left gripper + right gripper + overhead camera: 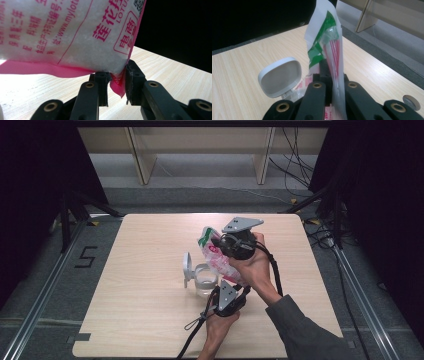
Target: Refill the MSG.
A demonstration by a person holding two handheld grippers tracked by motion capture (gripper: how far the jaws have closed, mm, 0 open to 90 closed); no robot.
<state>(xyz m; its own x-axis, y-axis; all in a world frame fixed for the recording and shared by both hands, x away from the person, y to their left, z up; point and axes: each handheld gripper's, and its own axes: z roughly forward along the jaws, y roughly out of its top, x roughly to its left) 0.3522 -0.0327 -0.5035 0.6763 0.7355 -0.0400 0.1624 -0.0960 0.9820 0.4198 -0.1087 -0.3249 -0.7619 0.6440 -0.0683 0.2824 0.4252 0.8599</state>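
Bag (216, 256) is held tilted just above the open jar (205, 281), likely for pouring. Left gripper (117, 83) jaws pinch its pink corner; right gripper (331, 82) jaws clamp its top. More tilt is needed next.

We hold our left gripper (227, 296) low and near our body, left hand (218, 324) wrapped under it, forearm coming straight up from the table's near edge. Its black jaws, seen close in the left gripper view (116, 86), are pinched nearly together on the pink bottom corner of a printed bag of white granules (75, 32). Our right gripper (220, 242) sits higher and farther out, grey plate on top, right hand (252, 265) gripping it, grey sleeve (305, 330) angling in from the lower right. Its jaws (332, 80) are closed on the bag's upper part.
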